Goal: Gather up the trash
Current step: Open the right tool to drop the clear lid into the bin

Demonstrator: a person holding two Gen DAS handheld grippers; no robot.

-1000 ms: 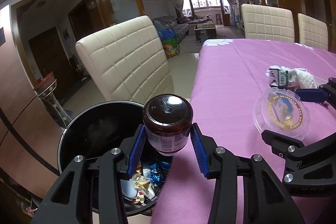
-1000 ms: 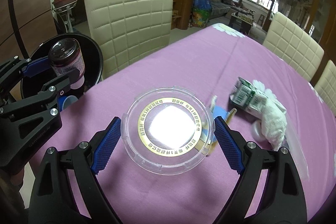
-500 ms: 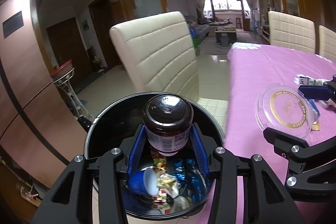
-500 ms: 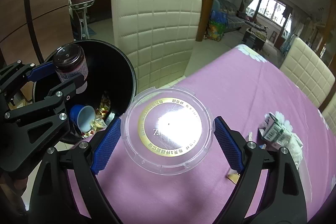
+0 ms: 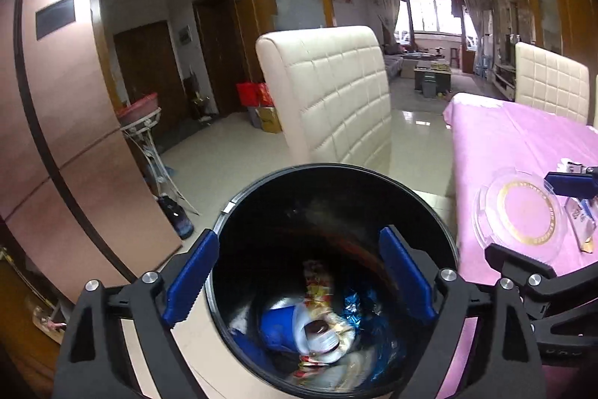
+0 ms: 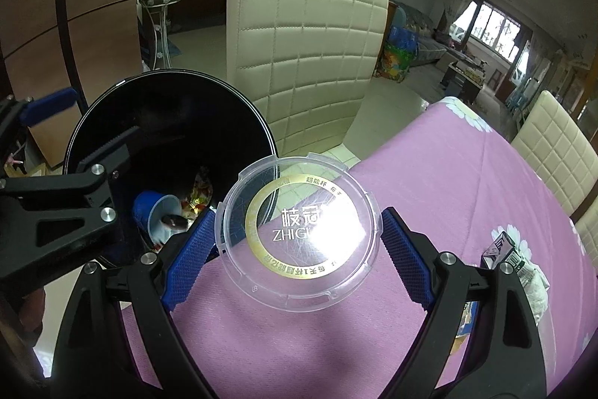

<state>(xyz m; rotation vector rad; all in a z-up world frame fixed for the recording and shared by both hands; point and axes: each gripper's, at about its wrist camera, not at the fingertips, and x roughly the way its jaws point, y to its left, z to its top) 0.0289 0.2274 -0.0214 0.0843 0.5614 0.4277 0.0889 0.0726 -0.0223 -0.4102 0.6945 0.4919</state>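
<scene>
My right gripper (image 6: pixel 299 242) is clamped on the clear lid (image 6: pixel 299 234), the black bin (image 6: pixel 168 152) lies just to its left, and my left gripper (image 5: pixel 299 272) stands apart, empty.

The left tongs (image 5: pixel 299 272) have let go and now gape over the black bin (image 5: pixel 429 212). The brown jar (image 5: pixel 317 330) they held a moment ago lies down among the wrappers. The right tongs (image 6: pixel 297 242) have carried the clear lid (image 6: pixel 299 238) from above the pink surface (image 6: pixel 467 182) to its edge, partly over the bin's rim.
</scene>
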